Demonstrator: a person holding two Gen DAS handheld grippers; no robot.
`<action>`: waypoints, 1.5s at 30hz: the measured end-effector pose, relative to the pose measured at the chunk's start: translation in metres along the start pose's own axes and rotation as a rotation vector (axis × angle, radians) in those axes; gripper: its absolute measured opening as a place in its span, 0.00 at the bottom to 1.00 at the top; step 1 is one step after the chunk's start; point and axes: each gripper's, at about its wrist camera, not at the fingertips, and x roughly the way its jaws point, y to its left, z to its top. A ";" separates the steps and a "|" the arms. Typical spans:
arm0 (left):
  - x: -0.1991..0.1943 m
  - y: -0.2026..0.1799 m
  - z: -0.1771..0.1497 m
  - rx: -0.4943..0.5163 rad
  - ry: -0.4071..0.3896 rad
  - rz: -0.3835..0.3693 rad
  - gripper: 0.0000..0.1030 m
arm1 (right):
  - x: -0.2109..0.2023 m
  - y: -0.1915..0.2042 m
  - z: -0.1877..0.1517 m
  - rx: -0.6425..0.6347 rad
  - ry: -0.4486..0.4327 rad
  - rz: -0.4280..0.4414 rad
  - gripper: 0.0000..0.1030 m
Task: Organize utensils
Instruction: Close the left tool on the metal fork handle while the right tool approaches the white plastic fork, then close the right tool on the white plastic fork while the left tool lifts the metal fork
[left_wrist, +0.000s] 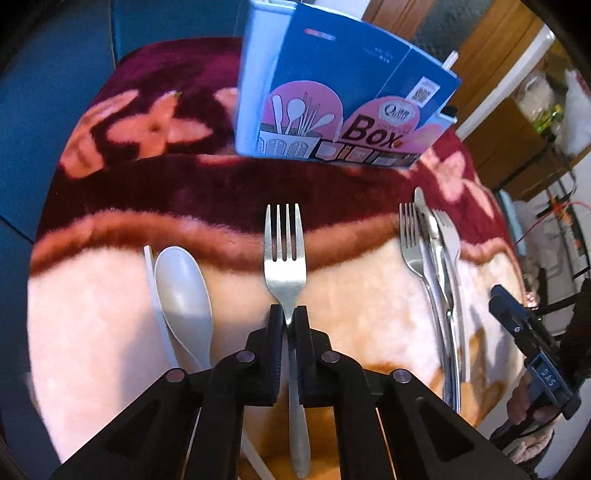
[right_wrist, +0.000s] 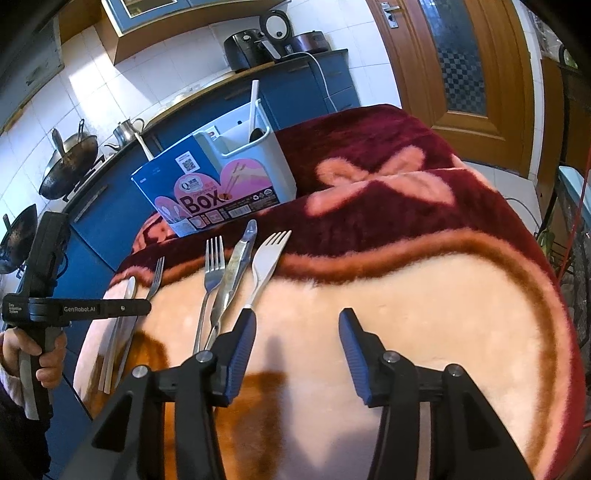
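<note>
Left wrist view: found the left gripper (left_wrist: 290, 321) pinched tight on the neck of a steel fork (left_wrist: 286, 258), tines aimed at the holder (left_wrist: 255, 92); could not tell whether lifted or lying on the blanket (left_wrist: 351, 295). Judged the task barely begun: saw only a white stick (right_wrist: 253, 107) and something dark standing in the holder. Counted as left to sort a white spoon (left_wrist: 184, 295) just beside the held fork, and further right a second fork (left_wrist: 412, 240), a metal knife-like piece (left_wrist: 430, 229) and a white plastic fork (left_wrist: 448, 236), bunched together. Saw the right gripper (right_wrist: 295, 332) spread wide over bare blanket, holding nothing. Noted a drop-off close beyond the white spoon, and open blanket ahead up to the holder
</note>
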 end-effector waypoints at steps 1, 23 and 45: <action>-0.002 0.002 -0.003 -0.009 -0.021 -0.019 0.05 | 0.001 0.002 0.001 -0.006 0.007 -0.005 0.49; -0.045 0.010 -0.036 0.013 -0.342 -0.069 0.05 | 0.048 0.052 0.033 -0.146 0.288 -0.081 0.20; -0.074 0.003 -0.034 0.015 -0.498 -0.143 0.05 | 0.053 0.053 0.041 -0.121 0.295 -0.085 0.07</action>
